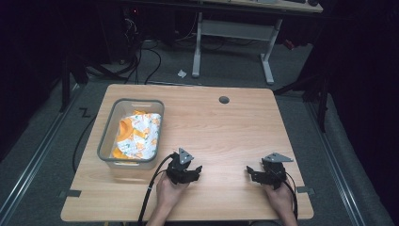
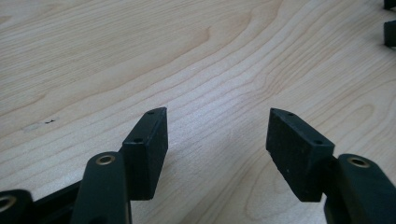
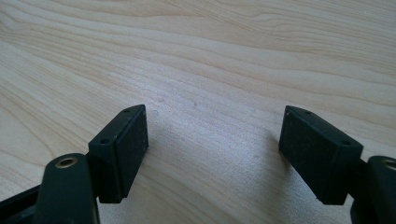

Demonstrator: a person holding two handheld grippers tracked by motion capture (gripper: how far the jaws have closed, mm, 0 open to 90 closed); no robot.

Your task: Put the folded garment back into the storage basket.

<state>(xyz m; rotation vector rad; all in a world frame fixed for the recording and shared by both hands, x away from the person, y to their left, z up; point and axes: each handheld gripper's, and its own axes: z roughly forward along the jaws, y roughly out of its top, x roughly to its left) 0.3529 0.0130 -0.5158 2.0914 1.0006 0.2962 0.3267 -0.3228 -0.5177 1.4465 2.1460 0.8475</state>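
Near the front of the wooden table [image 1: 226, 127] a person's two hands each hold a black gripper. My left gripper [image 1: 196, 173] rests low by the table, jaws pointing right toward the other one. In the left gripper view my left gripper [image 2: 217, 135] stands open over bare wood, nothing between its pads. My right gripper [image 1: 250, 173] points left, also low on the table. The right gripper view has my right gripper [image 3: 215, 135] open, bare wood between its pads. A grey bin [image 1: 106, 141] at the left holds a crumpled white and orange cloth [image 1: 139, 134].
A round grommet hole [image 1: 224, 100] sits near the table's far edge. Cables trail from both grippers off the front edge. Beyond the table stand a white desk frame [image 1: 235, 33] and floor cables. The other gripper's jaw tips [image 2: 390, 28] show at the top right of the left gripper view.
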